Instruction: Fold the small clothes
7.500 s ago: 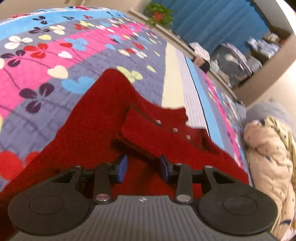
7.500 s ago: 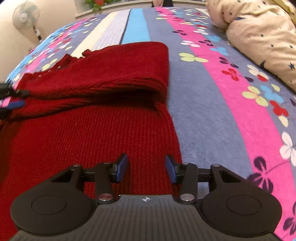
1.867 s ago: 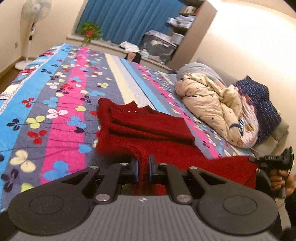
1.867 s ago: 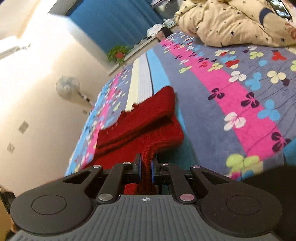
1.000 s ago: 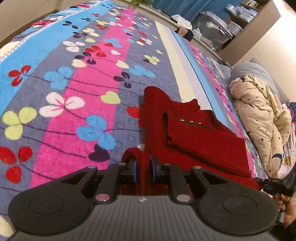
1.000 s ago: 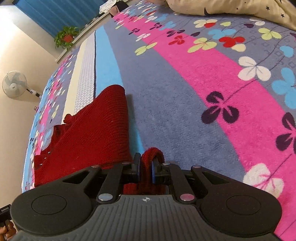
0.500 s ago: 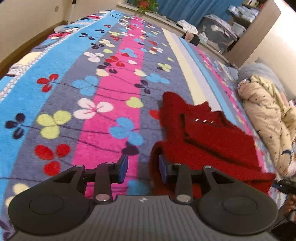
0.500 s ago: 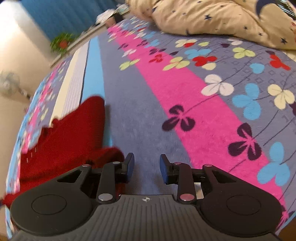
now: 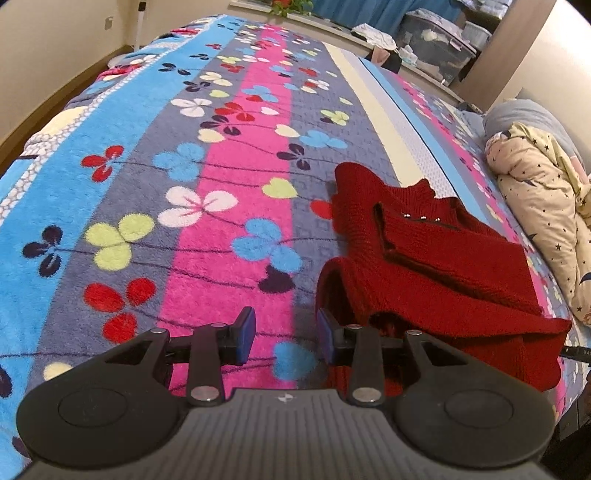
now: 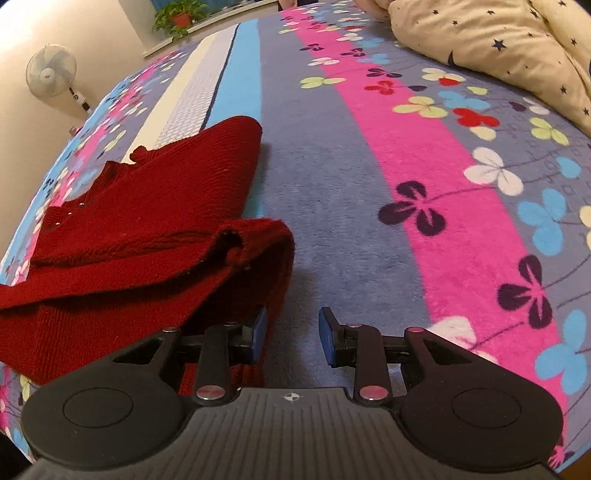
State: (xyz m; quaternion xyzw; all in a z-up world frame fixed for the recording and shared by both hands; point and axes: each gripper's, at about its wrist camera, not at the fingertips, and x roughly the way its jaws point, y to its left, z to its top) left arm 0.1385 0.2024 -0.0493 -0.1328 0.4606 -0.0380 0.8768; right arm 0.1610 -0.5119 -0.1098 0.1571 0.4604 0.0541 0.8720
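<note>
A dark red knitted sweater [image 9: 443, 266] lies on the flowered bed cover [image 9: 184, 184], its lower part doubled up over the body and the sleeves folded in. My left gripper [image 9: 286, 332] is open just off the sweater's left folded corner, with only the bed cover between its blue pads; the right pad sits close beside the knit. In the right wrist view the sweater [image 10: 147, 221] fills the left side. My right gripper [image 10: 291, 332] is open beside the right folded corner, its left pad at the fabric's edge and nothing between the fingers.
A beige star-print quilt [image 9: 543, 206] is heaped at the bed's right side and shows at the top right of the right wrist view [image 10: 498, 40]. A standing fan [image 10: 51, 70] and a potted plant [image 10: 177, 14] stand beyond the bed. Storage boxes [image 9: 436, 33] line the far wall.
Both grippers were shut on the sweater's hem a second ago. They have opened, let it go and drawn sideways off the garment. The hem now lies folded over the body.
</note>
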